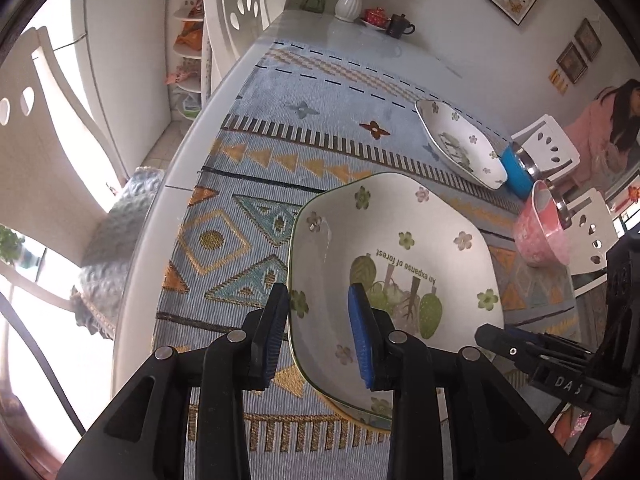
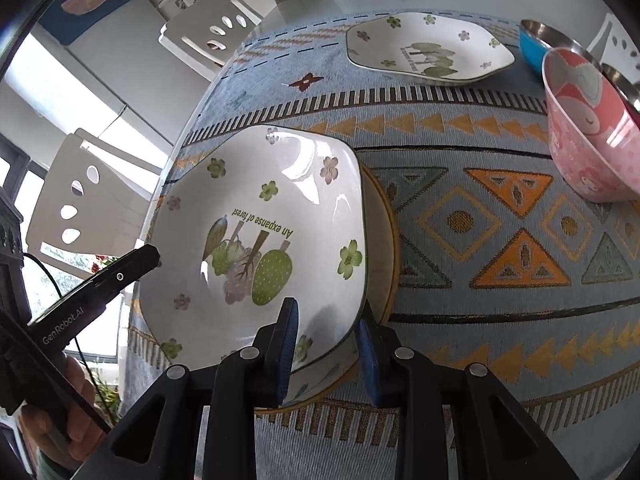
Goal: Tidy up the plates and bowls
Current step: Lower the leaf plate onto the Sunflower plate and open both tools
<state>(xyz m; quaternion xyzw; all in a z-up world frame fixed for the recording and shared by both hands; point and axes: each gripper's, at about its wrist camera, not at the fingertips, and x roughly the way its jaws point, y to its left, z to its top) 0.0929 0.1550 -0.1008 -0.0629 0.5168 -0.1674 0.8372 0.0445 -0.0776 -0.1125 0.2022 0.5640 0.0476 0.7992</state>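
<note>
A white squarish plate (image 1: 400, 248) (image 2: 272, 208) with green flowers and a forest print sits on top of a beige yellow-rimmed plate (image 2: 380, 240); another flowered rim shows between them. My left gripper (image 1: 318, 334) is shut on the top plate's left rim, one finger outside and the blue pad inside. On the opposite, near-right rim my right gripper (image 2: 326, 350) is shut the same way. Each gripper's tip also shows in the other view, the right gripper (image 1: 496, 338) and the left gripper (image 2: 148, 256). A second flowered plate (image 1: 460, 140) (image 2: 428, 48) lies farther back.
A pink bowl (image 1: 540, 232) (image 2: 588, 132) and a blue steel-lined bowl (image 1: 516, 172) (image 2: 536, 48) stand at the right on the patterned mat (image 1: 280, 128). A white vase (image 1: 350, 0) and tea things sit at the far end. White chairs ring the table. A person in pink (image 1: 600, 132) is at the far right.
</note>
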